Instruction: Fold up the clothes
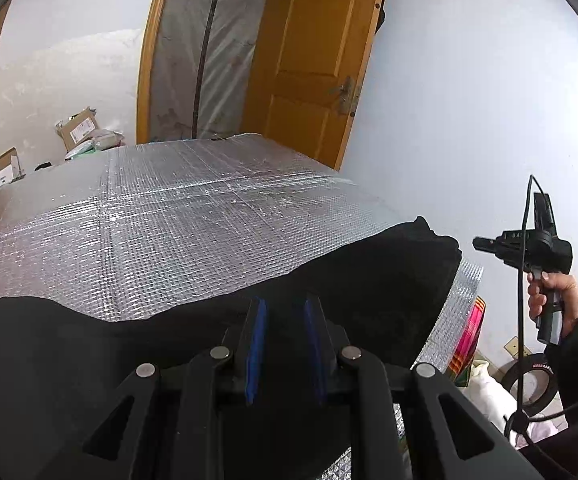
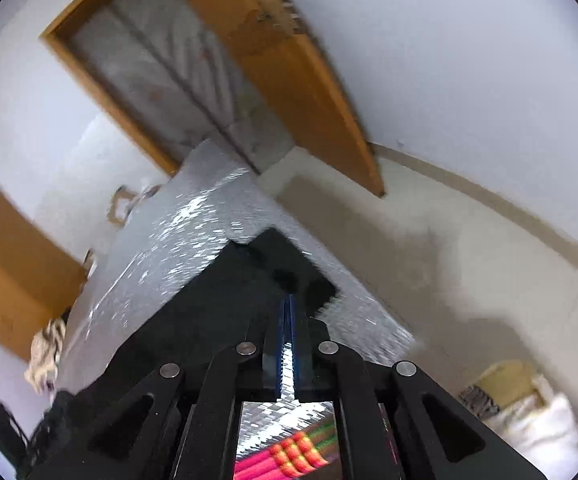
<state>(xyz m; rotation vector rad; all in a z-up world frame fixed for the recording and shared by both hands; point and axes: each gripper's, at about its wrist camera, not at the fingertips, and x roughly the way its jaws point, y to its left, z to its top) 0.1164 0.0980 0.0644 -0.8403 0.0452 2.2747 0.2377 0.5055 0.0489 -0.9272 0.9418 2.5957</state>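
A black garment point(image 1: 369, 264) lies spread along the near edge of a table covered in silver foil sheet point(image 1: 169, 208). My left gripper point(image 1: 285, 304) hovers over the garment's middle, its blue pads point(image 1: 257, 344) apart and open. A hand point(image 1: 549, 296) holds my right gripper point(image 1: 480, 243) in the air off the table's right side, level with the garment's right corner. The right wrist view is blurred and tilted. In it my right gripper point(image 2: 289, 300) has its blue pads pressed together with nothing seen between them, pointing toward the garment's corner point(image 2: 305, 280).
An orange wooden door point(image 1: 309, 60) stands open behind the table, beside a plastic-covered doorway. Cardboard boxes point(image 1: 79, 128) sit by the far-left wall. On the floor to the right lie a pink striped cloth point(image 1: 471, 332), a black tape roll point(image 1: 529, 380) and white fabric point(image 2: 541, 432).
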